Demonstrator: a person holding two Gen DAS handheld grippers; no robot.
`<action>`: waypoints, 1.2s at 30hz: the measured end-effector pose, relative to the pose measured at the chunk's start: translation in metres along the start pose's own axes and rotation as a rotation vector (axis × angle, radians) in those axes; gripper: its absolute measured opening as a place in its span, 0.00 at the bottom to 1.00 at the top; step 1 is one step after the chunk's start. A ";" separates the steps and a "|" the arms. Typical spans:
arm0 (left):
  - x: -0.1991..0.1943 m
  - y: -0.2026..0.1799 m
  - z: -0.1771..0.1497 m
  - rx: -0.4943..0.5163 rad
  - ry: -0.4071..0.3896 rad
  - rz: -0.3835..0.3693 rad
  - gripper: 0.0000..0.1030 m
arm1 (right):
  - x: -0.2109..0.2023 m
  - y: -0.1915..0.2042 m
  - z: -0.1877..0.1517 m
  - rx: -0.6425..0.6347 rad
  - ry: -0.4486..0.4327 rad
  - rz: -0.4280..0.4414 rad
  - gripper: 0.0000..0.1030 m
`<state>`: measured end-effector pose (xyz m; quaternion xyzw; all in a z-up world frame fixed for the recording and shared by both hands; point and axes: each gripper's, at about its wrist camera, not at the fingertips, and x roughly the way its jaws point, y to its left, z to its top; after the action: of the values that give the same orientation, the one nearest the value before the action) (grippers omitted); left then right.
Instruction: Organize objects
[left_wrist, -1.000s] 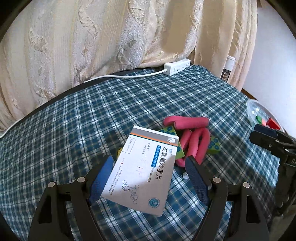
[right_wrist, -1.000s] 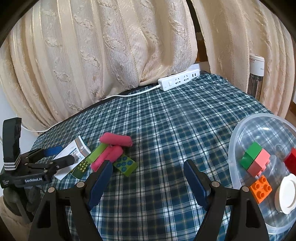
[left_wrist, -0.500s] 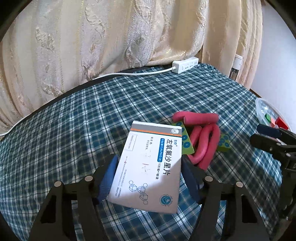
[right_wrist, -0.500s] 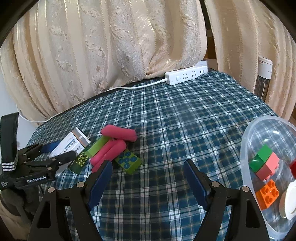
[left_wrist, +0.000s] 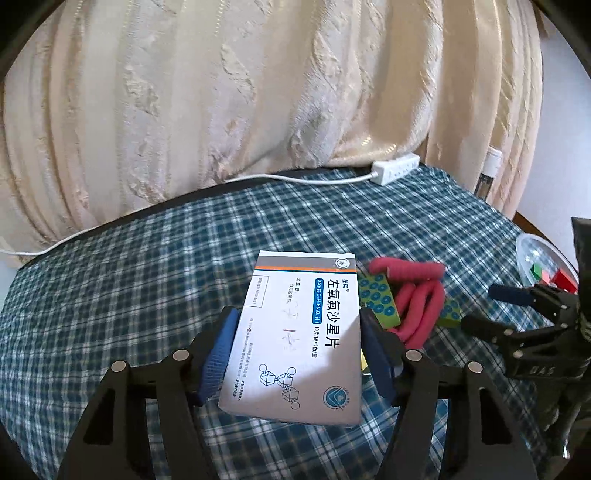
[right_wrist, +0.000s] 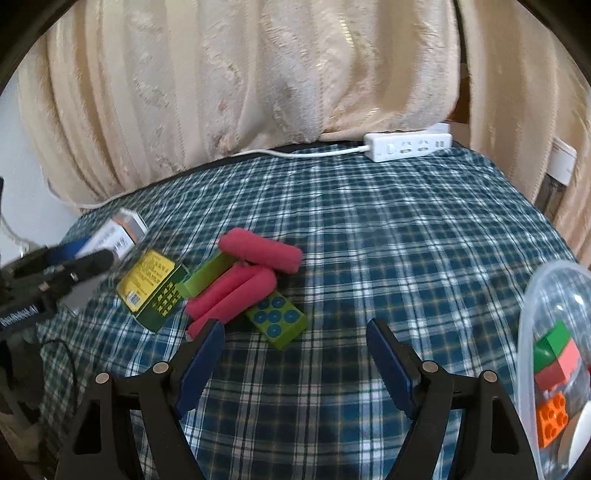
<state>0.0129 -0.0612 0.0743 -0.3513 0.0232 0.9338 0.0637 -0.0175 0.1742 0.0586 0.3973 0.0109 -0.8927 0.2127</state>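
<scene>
The left hand-held gripper (left_wrist: 297, 354) is clamped on the white medicine box (left_wrist: 301, 332); the right hand-held gripper (right_wrist: 295, 354) hangs apart, empty, above the checked bench (right_wrist: 369, 240).

open plaid cloth (right_wrist: 369, 236) (centre) — bin (right_wrist: 528, 332) rightward

You get bright daylight glowing through the curtain (left_wrist: 258, 110); a shadow falls across the box (left_wrist: 299, 332). Fisheye bends the edges, and the right view blurs at left.

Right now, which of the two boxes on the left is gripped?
The white medicine box, clamped between the left gripper pads; the yellow-green box lies free on the cloth.
</scene>
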 end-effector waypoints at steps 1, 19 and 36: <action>-0.002 0.000 -0.001 0.000 -0.005 0.005 0.64 | 0.003 0.002 0.001 -0.014 0.009 -0.001 0.77; -0.008 -0.002 -0.006 -0.012 -0.005 -0.023 0.64 | 0.040 0.017 0.010 -0.141 0.096 -0.041 0.55; -0.008 -0.008 -0.009 -0.003 0.004 -0.047 0.64 | 0.031 0.034 -0.001 -0.197 0.124 -0.002 0.35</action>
<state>0.0252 -0.0548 0.0728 -0.3535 0.0138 0.9315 0.0851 -0.0218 0.1321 0.0405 0.4288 0.1122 -0.8612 0.2486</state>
